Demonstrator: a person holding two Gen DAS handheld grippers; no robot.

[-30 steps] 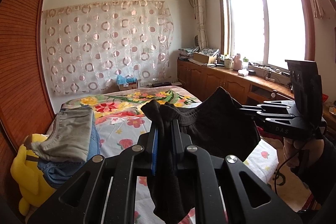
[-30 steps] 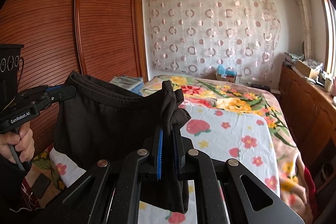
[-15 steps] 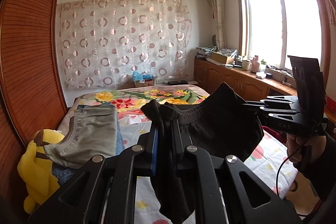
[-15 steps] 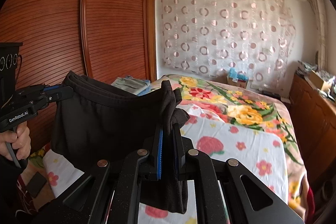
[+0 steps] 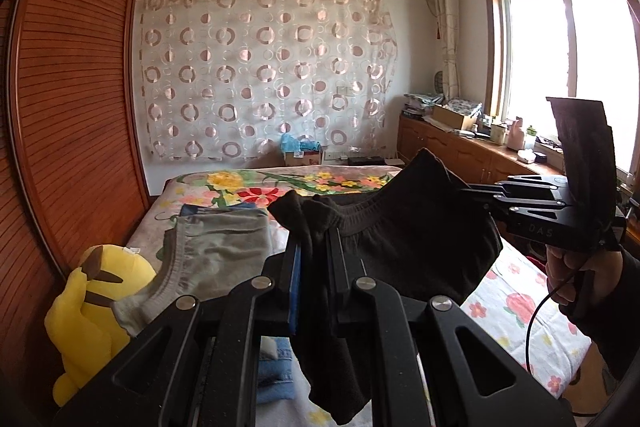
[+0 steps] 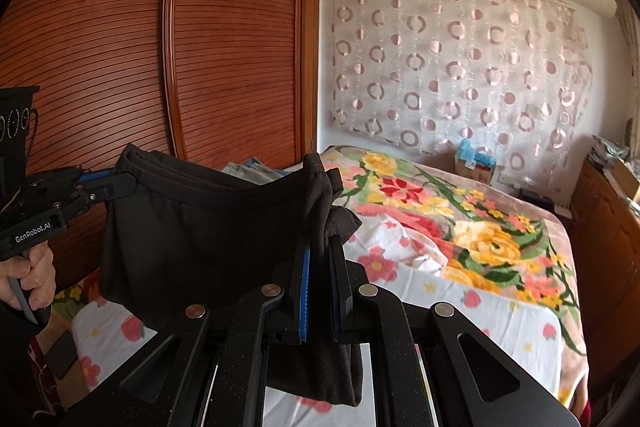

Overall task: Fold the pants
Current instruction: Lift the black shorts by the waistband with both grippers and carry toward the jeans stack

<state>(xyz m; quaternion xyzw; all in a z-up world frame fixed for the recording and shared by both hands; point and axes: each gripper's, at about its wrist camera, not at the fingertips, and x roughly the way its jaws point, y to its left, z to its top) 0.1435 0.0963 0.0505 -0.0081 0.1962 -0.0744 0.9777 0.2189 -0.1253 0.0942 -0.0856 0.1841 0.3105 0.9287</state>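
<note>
Both pairs of fingers are clamped on the black pants (image 5: 416,227), our left gripper (image 5: 316,251) and right gripper (image 6: 320,247) each pinching a waistband end, the cloth hanging above the floral bed (image 6: 460,287). We judge folding barely begun: laying flat and creasing remain.

item: black pants (image 5: 416,235), soft dark knit with a ribbed elastic waistband
state: held up in the air, stretched sideways between the left tongs (image 5: 314,255) and the right tongs (image 6: 320,259)
grip: each tongs pinches a bunched corner of fabric at the waistband end, cloth poking up above the pads
pose: waistband sags in a shallow curve; the rest hangs down in loose folds
place: above the flowered bed (image 6: 500,267), clear of its cover
</note>
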